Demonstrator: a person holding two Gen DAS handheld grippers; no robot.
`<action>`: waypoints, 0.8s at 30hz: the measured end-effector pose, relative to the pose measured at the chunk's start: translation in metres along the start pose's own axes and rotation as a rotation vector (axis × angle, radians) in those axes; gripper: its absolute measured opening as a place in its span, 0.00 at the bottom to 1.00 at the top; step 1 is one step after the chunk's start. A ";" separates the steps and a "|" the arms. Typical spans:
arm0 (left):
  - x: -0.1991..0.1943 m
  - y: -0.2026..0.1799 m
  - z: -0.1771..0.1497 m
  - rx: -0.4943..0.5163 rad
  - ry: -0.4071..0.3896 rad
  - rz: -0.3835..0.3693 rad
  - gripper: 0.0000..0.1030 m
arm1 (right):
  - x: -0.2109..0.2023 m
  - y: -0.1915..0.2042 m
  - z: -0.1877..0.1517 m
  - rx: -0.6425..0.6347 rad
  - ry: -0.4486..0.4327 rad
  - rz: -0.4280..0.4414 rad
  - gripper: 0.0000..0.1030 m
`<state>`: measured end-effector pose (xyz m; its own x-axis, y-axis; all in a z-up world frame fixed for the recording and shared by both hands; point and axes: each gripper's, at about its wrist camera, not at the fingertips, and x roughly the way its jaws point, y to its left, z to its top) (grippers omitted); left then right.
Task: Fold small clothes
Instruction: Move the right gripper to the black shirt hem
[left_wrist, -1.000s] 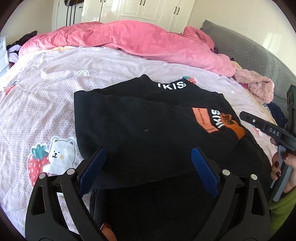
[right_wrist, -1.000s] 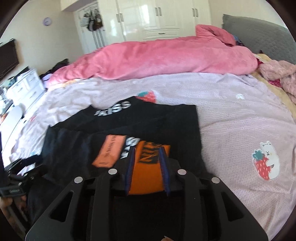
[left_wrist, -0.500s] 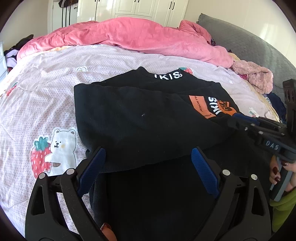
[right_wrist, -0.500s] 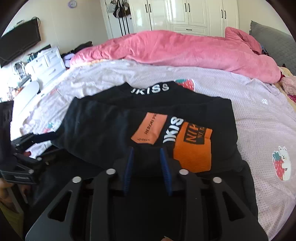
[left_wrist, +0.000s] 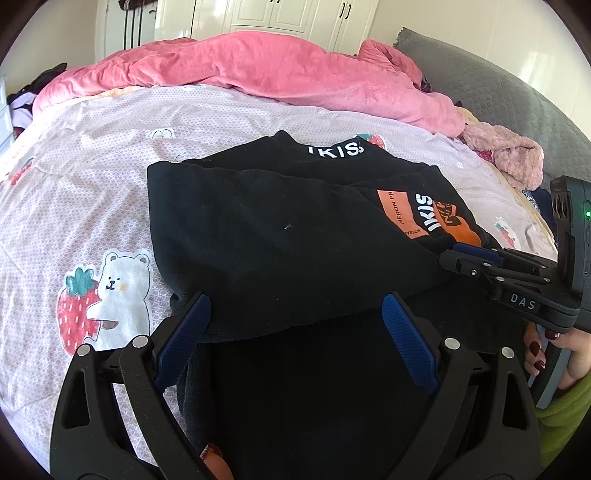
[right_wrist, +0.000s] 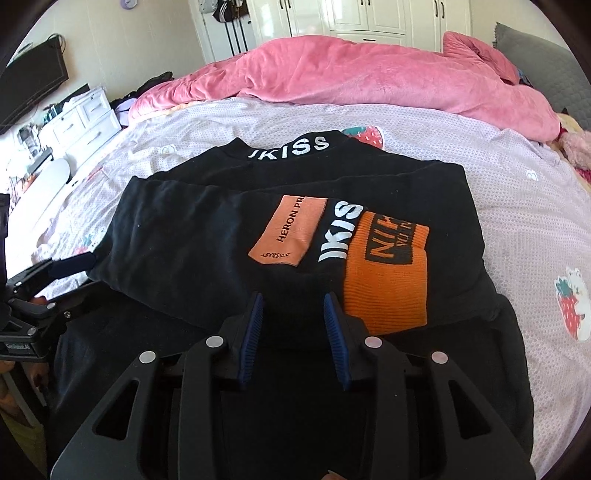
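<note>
The sweater (right_wrist: 207, 240) is black, with white letters at its far collar, an orange patch (right_wrist: 290, 232) printed in dark letters, and an orange ribbed cuff (right_wrist: 386, 288) with black lettering. The bedsheet (left_wrist: 92, 177) is pale pink with fine dots, white bears and red strawberries. The blanket (left_wrist: 266, 74) at the far side is bright pink. The headboard (left_wrist: 498, 99) at right is grey.

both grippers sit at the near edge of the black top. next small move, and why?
Probably close the left gripper on the near hem of the black top. Its fingers stand wide apart astride that edge, gripping nothing, while the sleeve with the orange cuff already lies folded across the body.
</note>
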<state>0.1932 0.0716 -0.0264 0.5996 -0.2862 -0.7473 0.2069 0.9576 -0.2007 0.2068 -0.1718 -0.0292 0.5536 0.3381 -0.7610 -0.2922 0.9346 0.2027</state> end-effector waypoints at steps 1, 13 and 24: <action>0.000 0.000 0.000 -0.001 0.000 0.000 0.85 | -0.001 0.000 0.000 0.004 -0.003 0.005 0.38; -0.007 0.002 0.002 -0.013 -0.007 -0.001 0.86 | -0.017 0.008 0.002 0.005 -0.036 -0.007 0.68; -0.018 0.001 0.002 0.004 -0.031 0.024 0.91 | -0.032 0.004 0.004 0.052 -0.087 -0.027 0.92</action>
<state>0.1847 0.0781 -0.0118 0.6283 -0.2642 -0.7318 0.1949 0.9640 -0.1807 0.1911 -0.1787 -0.0016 0.6272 0.3186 -0.7107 -0.2363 0.9473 0.2162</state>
